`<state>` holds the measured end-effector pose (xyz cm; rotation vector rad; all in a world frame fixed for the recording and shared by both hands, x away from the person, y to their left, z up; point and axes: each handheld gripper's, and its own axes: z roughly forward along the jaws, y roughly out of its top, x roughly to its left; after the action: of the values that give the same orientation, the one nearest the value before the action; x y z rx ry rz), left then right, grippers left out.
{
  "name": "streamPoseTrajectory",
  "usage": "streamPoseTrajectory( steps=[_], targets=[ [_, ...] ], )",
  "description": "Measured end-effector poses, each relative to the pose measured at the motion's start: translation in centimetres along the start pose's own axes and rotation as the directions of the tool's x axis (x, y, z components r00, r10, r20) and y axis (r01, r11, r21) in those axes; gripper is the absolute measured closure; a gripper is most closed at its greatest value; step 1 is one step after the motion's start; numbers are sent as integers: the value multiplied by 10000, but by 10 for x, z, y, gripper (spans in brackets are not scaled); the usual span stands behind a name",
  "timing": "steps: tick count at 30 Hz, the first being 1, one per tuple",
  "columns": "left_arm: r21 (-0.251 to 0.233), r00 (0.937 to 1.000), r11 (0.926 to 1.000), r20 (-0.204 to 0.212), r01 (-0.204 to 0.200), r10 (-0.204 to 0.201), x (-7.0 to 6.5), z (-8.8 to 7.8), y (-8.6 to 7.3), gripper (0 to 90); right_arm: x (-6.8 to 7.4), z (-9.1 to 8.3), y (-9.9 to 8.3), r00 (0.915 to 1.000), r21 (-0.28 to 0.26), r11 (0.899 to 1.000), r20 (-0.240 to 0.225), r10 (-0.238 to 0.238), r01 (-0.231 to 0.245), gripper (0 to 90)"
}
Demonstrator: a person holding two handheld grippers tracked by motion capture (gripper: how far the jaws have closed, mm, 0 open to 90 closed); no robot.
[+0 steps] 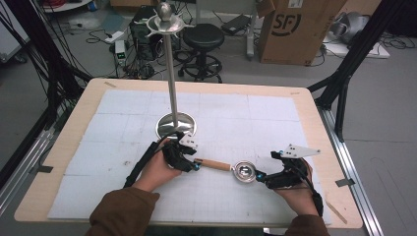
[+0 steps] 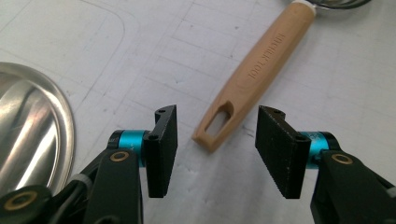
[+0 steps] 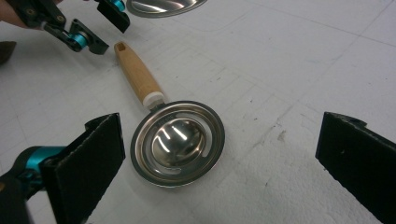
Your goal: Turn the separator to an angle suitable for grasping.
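My left gripper (image 2: pixel 215 151) has its jaws apart around the ladle's (image 1: pixel 231 168) wooden handle end, not touching; my right gripper (image 3: pixel 219 172) gapes wide beside its bowl on the counter (image 1: pixel 295 123).

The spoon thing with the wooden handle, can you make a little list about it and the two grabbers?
thing: metal strainer spoon with a wooden handle
where: flat on the white mat
handle end: has a slot, lies between the left gripper pads, untouched
left gripper: open
right gripper: open wide, one pad on each side of the bowl, not touching
nearby: shiny metal stand with a round base
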<state>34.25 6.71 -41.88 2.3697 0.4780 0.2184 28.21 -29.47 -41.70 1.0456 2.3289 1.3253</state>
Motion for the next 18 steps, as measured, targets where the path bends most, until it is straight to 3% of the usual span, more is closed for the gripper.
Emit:
streamPoseTrajectory(
  steps=[3,10,18],
  targets=[
    [-124,9998,9998,74,175,-174,3,-13,-7,451,0,0,0,10000,-12,10000,-10,-34,34,3],
    [-899,9978,9937,80,669,-664,9,-53,-34,385,2,1,1,9999,58,9999,-16,-104,104,3],
    [-1389,9939,9845,-114,1075,-1101,17,-76,-55,301,5,4,3,9998,174,9997,-72,-197,198,2]
  ],
)
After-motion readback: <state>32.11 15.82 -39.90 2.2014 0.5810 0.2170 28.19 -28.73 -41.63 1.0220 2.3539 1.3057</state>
